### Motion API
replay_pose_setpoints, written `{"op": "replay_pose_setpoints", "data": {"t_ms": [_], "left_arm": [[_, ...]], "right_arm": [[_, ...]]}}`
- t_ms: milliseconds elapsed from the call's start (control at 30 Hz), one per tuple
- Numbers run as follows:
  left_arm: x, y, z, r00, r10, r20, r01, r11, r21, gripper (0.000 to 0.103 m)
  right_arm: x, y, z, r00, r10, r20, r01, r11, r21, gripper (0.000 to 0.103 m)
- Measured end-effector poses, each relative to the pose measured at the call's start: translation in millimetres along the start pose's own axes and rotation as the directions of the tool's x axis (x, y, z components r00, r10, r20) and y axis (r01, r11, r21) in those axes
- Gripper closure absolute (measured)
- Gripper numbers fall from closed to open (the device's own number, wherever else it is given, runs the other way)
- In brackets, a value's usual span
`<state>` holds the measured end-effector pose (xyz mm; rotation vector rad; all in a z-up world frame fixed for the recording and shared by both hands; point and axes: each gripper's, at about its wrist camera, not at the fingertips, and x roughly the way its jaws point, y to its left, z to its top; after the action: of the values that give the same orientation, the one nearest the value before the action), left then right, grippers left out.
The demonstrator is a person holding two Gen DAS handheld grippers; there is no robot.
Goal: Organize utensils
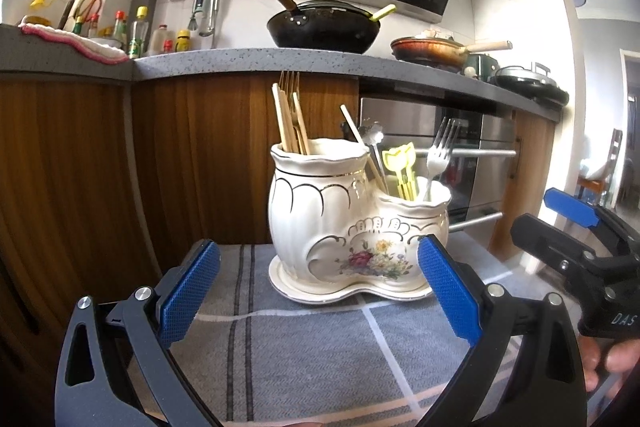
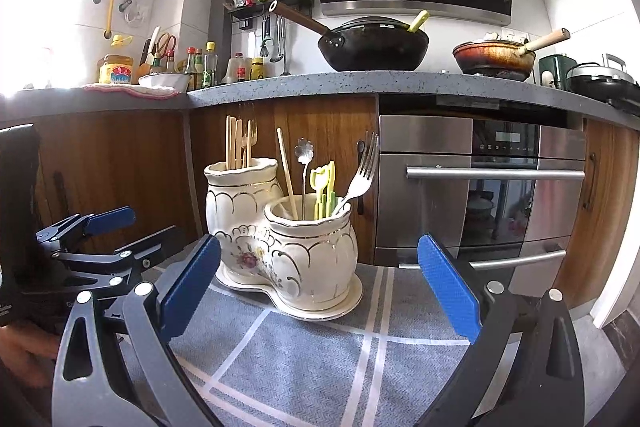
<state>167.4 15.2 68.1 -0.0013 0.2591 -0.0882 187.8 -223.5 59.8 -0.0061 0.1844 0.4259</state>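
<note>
Ceramic holder (image 1: 352, 223) stands on saucer at far middle of cloth-covered table (image 1: 304, 355). Tall pot: chopsticks (image 1: 286, 125), gold fork. Low pot: silver fork (image 2: 360, 173), flower spoon (image 2: 305, 163), yellow picks, one stray chopstick (image 2: 287, 173). Left gripper (image 1: 318, 291) and right gripper (image 2: 320, 291): jaws spread, empty. Likely next: pinch stray chopstick high, lift straight, avoid tipping holder.

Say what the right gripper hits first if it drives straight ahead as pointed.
Probably the shorter pot of the ceramic utensil holder, sitting left of centre between the open right gripper fingers; depth unclear.
</note>
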Motion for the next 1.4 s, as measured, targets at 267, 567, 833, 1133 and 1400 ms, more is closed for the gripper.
{"op": "replay_pose_setpoints", "data": {"t_ms": [267,567,833,1133,1400], "left_arm": [[-1.6,-3.2,-0.3,1.000,0.002,0.005,-0.002,1.000,0.018,0.005],[-1.7,-3.7,-0.4,1.000,-0.001,0.008,0.000,1.000,0.018,0.005],[-1.5,-4.0,-0.5,1.000,-0.002,0.009,0.002,1.000,0.018,0.005],[-1.9,-4.1,-0.7,1.000,0.000,0.010,-0.001,1.000,0.016,0.005],[-1.8,-4.0,-0.8,1.000,-0.001,0.010,0.001,1.000,0.020,0.005]], "right_arm": [[1.4,2.3,0.2,1.000,-0.001,-0.002,0.001,1.000,-0.012,0.006],[2.5,1.8,-0.5,1.000,-0.004,-0.006,0.004,1.000,-0.010,0.006],[2.8,1.9,-1.0,1.000,-0.006,-0.007,0.006,1.000,-0.012,0.006],[2.2,2.0,-0.9,1.000,-0.006,-0.005,0.006,1.000,-0.012,0.006],[1.5,2.6,-0.2,1.000,-0.008,-0.004,0.008,1.000,-0.012,0.006]]}}
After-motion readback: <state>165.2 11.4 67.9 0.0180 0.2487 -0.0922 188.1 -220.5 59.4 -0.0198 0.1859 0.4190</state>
